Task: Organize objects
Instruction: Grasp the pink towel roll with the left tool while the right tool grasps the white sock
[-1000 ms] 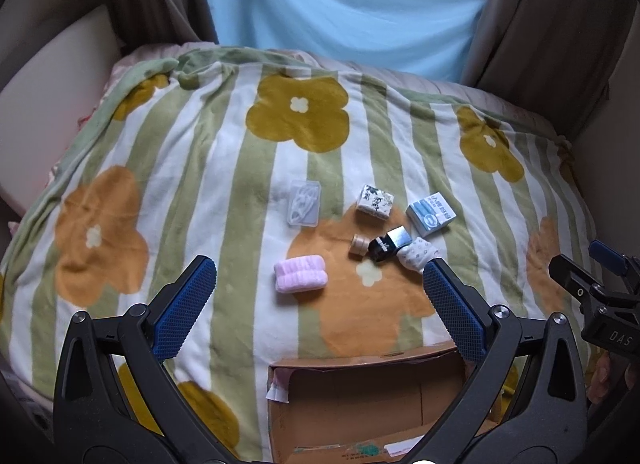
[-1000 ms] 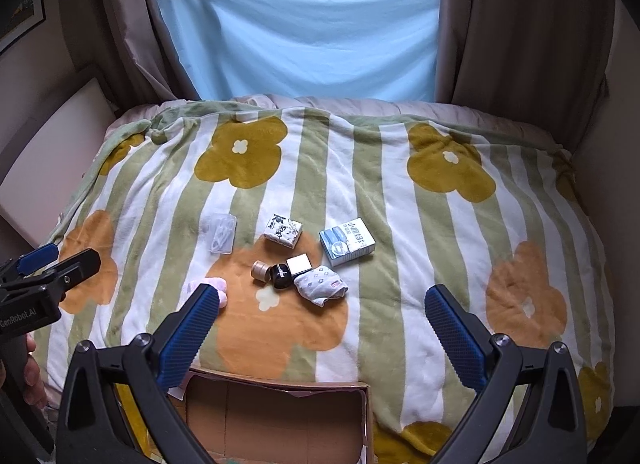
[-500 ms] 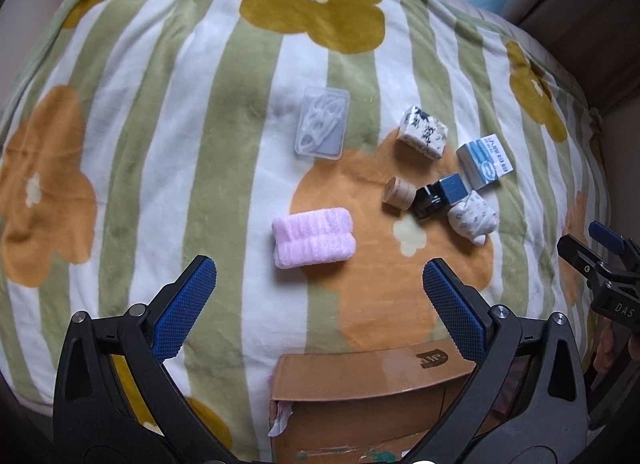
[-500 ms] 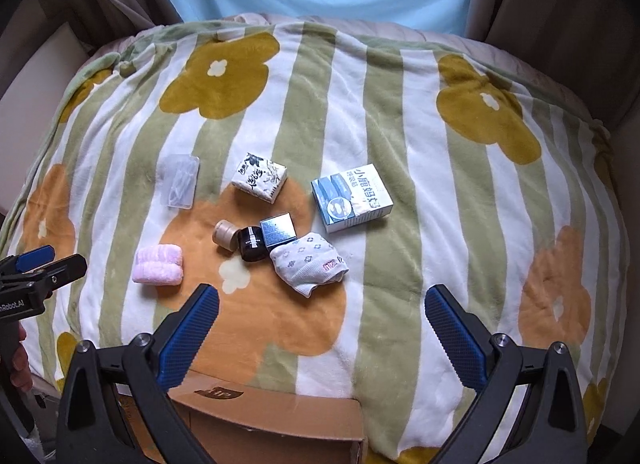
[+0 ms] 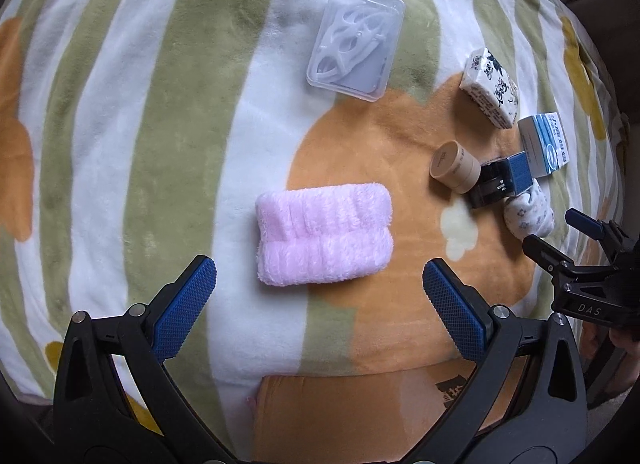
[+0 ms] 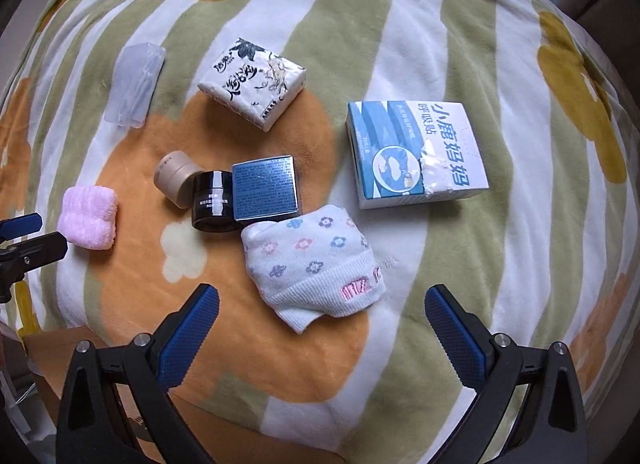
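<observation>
Through the left wrist camera, my left gripper (image 5: 318,296) hangs wide open and empty, the folded pink towel (image 5: 323,233) lying on the striped blanket (image 5: 168,112) just ahead between the fingers' lines, with "DAS" readable on my right gripper (image 5: 560,240) at the edge. Through the right wrist camera, my right gripper (image 6: 320,322) is spread open too, the flowered sock (image 6: 316,264) just ahead. Beyond it sit a dark blue box (image 6: 265,189), a black jar (image 6: 214,201) and a blue-white carton (image 6: 414,154) printed in Chinese characters.
</observation>
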